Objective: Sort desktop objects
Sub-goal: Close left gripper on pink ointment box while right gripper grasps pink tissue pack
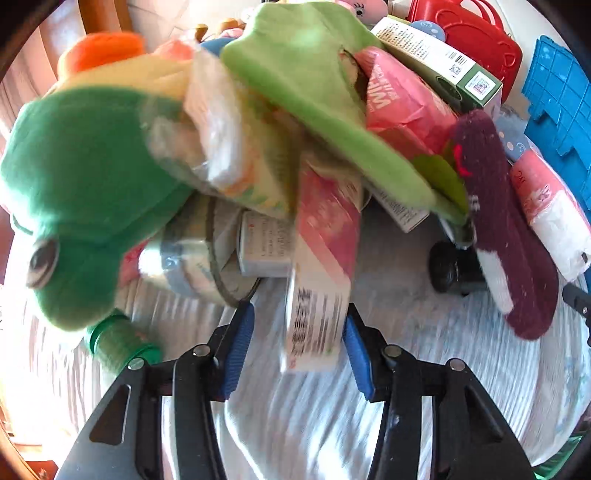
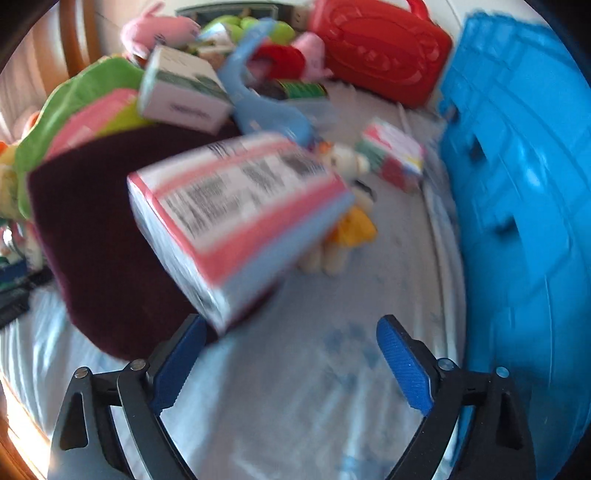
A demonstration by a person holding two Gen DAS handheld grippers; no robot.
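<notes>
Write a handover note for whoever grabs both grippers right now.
Left gripper: jaws partly open around the end of a long pink-and-white box; pads not clearly pressing.
Right gripper: jaws wide open, empty; a pink-edged box lies just ahead on the maroon sock.
Everything is still one heap on the white cloth; blue crate at right.
Done: nothing visibly sorted. Left: all of it.

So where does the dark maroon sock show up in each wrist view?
Left wrist: the maroon sock lies at the right, running down toward the lower right, beside the green cloth.
Right wrist: the sock fills the left middle, partly under a pink-edged box.
Shared landmark: the red plastic case, at the top right of both views.
</notes>
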